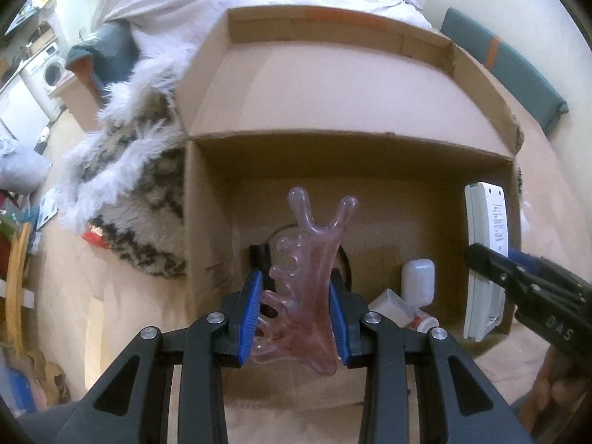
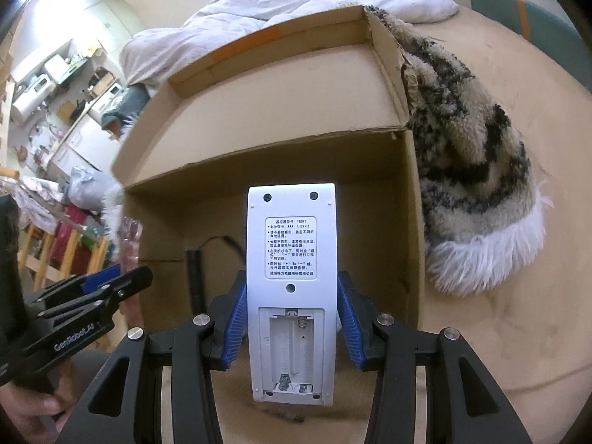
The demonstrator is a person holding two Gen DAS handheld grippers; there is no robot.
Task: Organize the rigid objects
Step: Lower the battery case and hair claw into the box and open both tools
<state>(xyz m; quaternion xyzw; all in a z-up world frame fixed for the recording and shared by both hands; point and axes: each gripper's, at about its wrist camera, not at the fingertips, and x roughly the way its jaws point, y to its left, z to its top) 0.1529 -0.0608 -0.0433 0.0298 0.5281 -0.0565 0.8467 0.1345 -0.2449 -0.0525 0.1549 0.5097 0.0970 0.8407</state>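
**Left wrist view: both grippers loaded over the box**

We see our left gripper [image 1: 296, 318] clamped on a pink translucent comb-like tool [image 1: 303, 281], its prongs pointing up over the open cardboard box [image 1: 351, 155]. Inside the box lie a white bottle [image 1: 418, 281] and a black cable [image 1: 259, 255]. Our right gripper [image 2: 292, 329] pinches a white remote [image 2: 292, 259] between its blue pads [image 2: 349, 329], back side facing us, battery bay uncovered, held above the box beside a furry blanket [image 2: 473, 170].

pink comb tool [image 1: 301, 288] clamped, cardboard box [image 1: 351, 155] beyond
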